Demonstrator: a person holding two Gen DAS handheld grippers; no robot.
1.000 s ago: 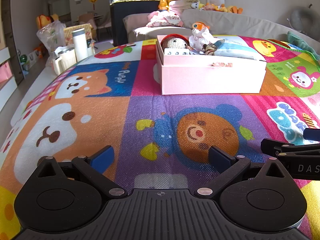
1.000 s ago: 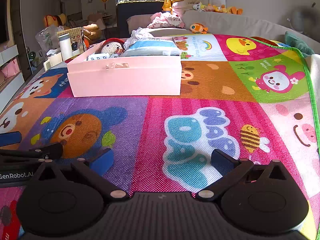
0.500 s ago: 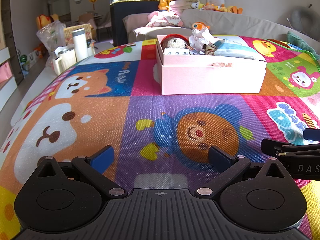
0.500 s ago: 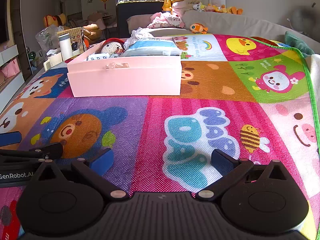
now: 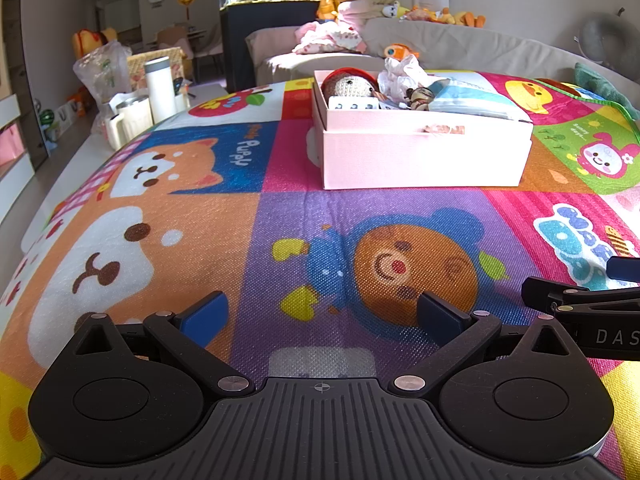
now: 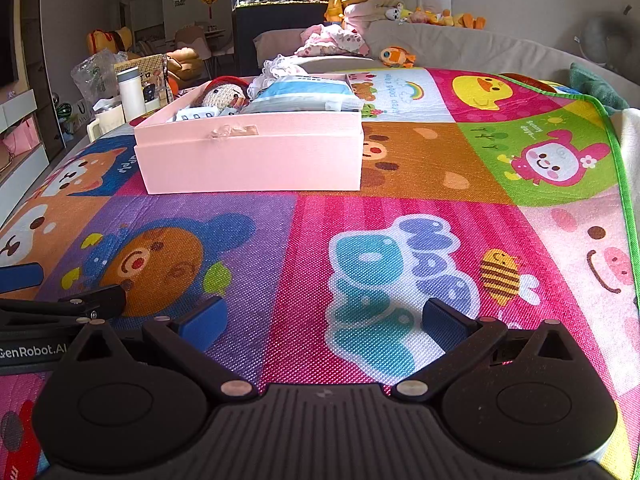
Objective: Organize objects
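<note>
Both grippers low over the mat [image 5: 280, 216], side by side, jaws apart and empty: left gripper [image 5: 322, 314], right gripper [image 6: 324, 320]. Box [image 6: 252, 160] well ahead, already holding a doll [image 6: 222, 94], a blue pack [image 6: 304, 94] and more. Best approached level, above the rim. Left view only: box's left wall. Right view only: mat's green edge [image 6: 618, 152].

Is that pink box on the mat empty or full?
Full: the pink box has no lid on, and a knitted doll and a blue packet rise above its rim.
</note>
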